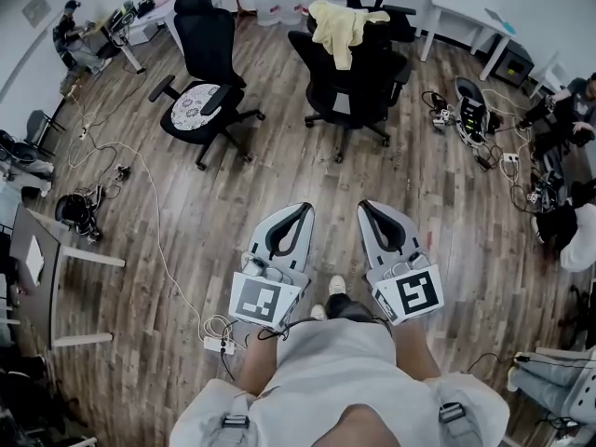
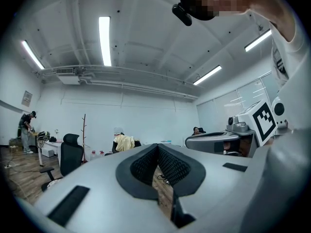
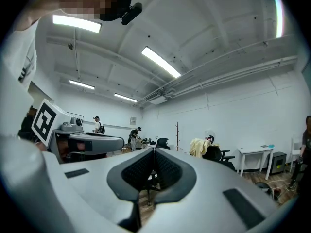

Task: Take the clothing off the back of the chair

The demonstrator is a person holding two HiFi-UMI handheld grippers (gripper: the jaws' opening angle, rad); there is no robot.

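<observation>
Over the back of the black chair (image 1: 352, 80) hangs the pale yellow clothing (image 1: 337, 24), well ahead of both grippers; the left gripper (image 1: 300, 210) and right gripper (image 1: 369, 207) point towards it side by side. Each has its jaws closed together on nothing.

Top of chair (image 1: 358, 77) under clothing (image 1: 337, 26)

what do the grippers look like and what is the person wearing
Both left gripper and right gripper: pale grey tapered shells, black textured pads. Each carries a white cube with a black square marker. Cables loop behind the left one. Person wears a light top.
</observation>
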